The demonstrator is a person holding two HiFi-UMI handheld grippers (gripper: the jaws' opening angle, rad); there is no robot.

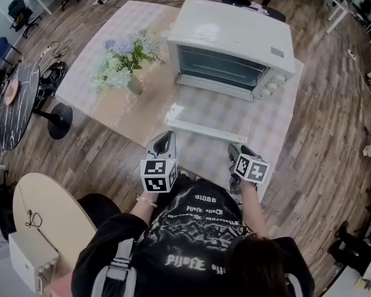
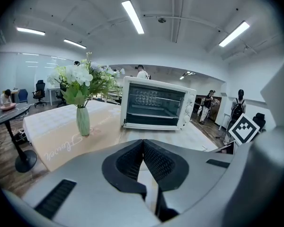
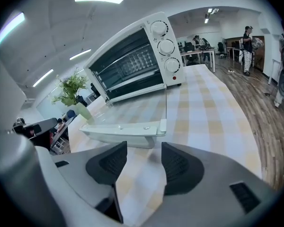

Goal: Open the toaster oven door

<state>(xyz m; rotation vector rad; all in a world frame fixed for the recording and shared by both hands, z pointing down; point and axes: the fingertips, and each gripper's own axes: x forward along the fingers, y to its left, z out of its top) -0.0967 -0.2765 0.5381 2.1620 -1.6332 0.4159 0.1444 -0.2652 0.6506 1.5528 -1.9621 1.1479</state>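
The oven door [image 1: 205,127] lay folded down flat over the table [image 1: 142,107] at centre frame, so the right tongs [image 3: 144,161], apart and empty, needed only a straight retreat from its handle [image 3: 128,129], with the left tongs [image 2: 143,148] together.

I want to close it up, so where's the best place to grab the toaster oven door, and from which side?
Take the white handle along the door's free edge, coming from the front, the person's side. The door lies open and about level, hinged at the oven, so that bar is the raised part fingers can close around.
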